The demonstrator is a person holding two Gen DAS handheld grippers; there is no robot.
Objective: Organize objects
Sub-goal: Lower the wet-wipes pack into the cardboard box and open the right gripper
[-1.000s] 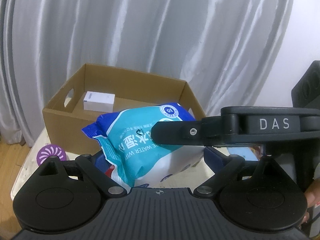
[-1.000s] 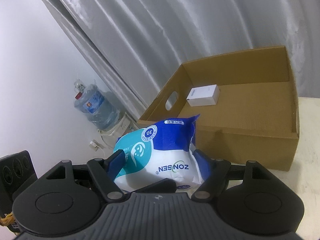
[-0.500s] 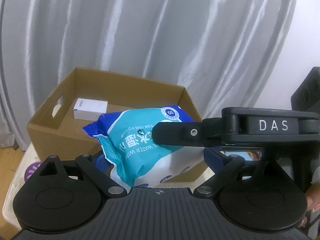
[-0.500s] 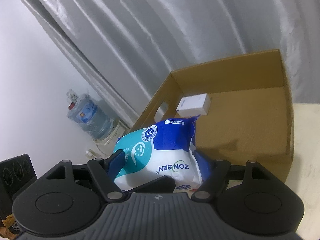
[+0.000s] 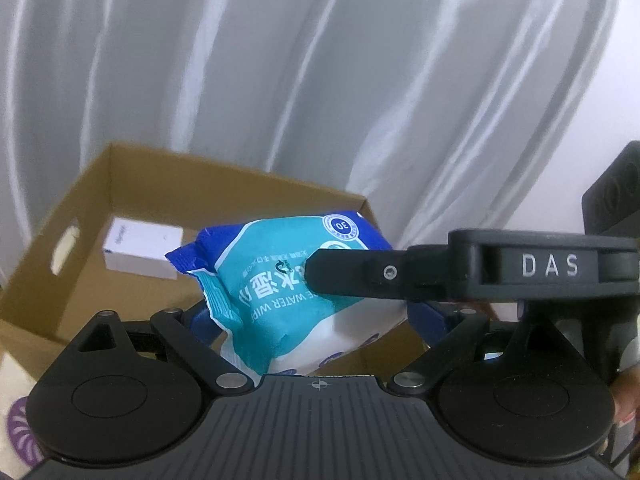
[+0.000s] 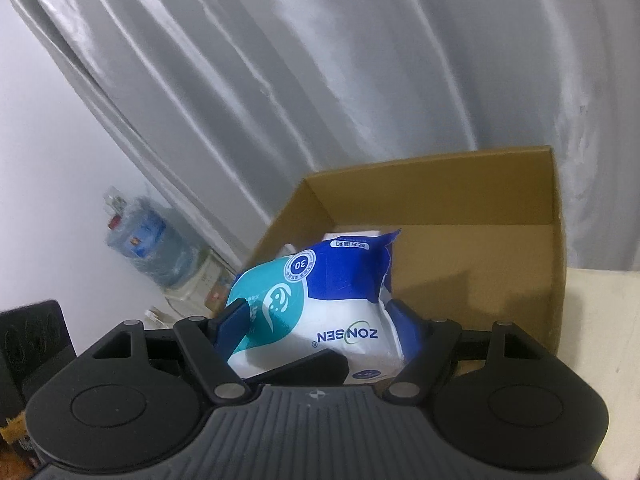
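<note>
The left tool has its 2 blue fingers closed against the sides of a pack of wet wipes, which fills the gap between them. The right tool grips the same pack between its own blue fingers, so both tools hold it at once. In the left wrist view the right tool's black body, marked "DAS", reaches in from the right and lies across the pack's upper face. The pack is teal, blue and white, printed "ZONSEN" and "30", and it is tilted with 1 crimped end raised.

The pack is held up off the bench, over the near edge of an open cardboard box. A small white box lies on the floor of the cardboard box near the wall with the handle slot; in the right wrist view only its top edge shows behind the pack.

A purple patterned disc lies on the bench beside the cardboard box. A silver curtain hangs behind. A water jug stands by the wall.
</note>
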